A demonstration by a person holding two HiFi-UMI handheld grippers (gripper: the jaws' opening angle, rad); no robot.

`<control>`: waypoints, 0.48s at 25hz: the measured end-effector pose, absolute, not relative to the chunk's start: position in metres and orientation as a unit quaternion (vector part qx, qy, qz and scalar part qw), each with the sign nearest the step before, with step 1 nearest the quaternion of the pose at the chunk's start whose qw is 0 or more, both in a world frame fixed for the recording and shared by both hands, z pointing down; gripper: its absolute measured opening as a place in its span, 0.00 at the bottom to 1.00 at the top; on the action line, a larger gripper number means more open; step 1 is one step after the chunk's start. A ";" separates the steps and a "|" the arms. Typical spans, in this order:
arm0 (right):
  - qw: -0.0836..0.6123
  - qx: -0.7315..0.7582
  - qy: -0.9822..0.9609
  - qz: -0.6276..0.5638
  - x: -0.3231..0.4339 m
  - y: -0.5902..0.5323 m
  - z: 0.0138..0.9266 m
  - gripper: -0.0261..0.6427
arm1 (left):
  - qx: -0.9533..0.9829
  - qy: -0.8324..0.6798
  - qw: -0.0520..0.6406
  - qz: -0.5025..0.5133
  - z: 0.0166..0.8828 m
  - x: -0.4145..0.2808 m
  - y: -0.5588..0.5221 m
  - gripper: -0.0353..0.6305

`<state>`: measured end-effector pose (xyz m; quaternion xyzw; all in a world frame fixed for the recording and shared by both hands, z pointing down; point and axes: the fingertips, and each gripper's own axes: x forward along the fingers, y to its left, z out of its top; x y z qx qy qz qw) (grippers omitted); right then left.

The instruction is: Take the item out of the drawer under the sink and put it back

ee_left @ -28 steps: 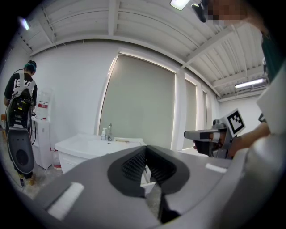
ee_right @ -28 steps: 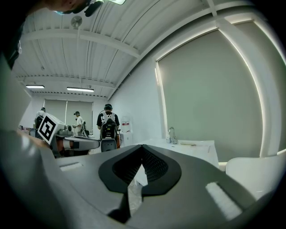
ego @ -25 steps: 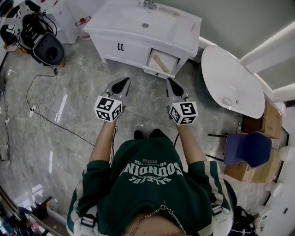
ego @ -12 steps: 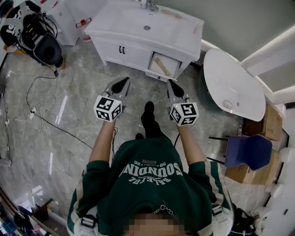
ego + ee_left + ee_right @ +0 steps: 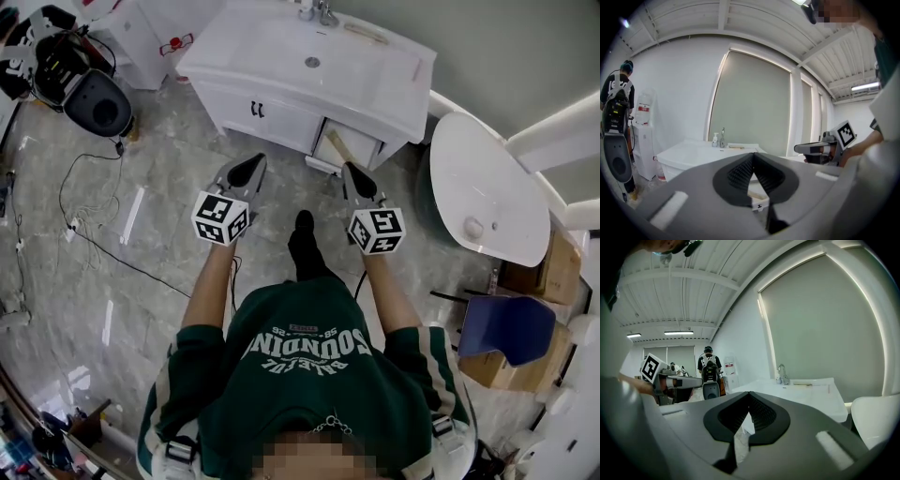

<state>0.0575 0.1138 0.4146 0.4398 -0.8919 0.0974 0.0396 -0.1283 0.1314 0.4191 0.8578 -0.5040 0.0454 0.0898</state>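
Because the drawer (image 5: pixel 324 166) at the right-hand end of the sink cabinet (image 5: pixel 272 52) stands pulled out, its pale, stick-like item (image 5: pixel 345 143) lies exposed inside, untouched. Both tongs hover in front of the cabinet, short of it. The left gripper (image 5: pixel 251 165) and right gripper (image 5: pixel 352 173) have jaws pressed together on nothing, probably carried closed during the approach.

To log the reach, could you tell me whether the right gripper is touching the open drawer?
Apart. In the right gripper view the right gripper hangs in open air, the sink unit holding the drawer well beyond it.
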 end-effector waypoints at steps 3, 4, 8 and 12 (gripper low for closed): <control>0.040 0.439 -0.892 0.098 0.056 0.079 0.414 0.04 | 0.858 -0.502 0.093 0.049 0.421 -0.128 0.098 0.13; 0.039 0.439 -0.892 0.098 0.056 0.066 0.413 0.04 | 0.858 -0.501 0.094 0.051 0.422 -0.127 0.086 0.13; 0.037 0.442 -0.891 0.096 0.056 0.016 0.403 0.04 | 0.859 -0.498 0.100 0.055 0.419 -0.126 0.038 0.13; 0.036 0.446 -0.889 0.094 0.056 -0.038 0.395 0.04 | 0.862 -0.493 0.105 0.055 0.416 -0.123 -0.016 0.13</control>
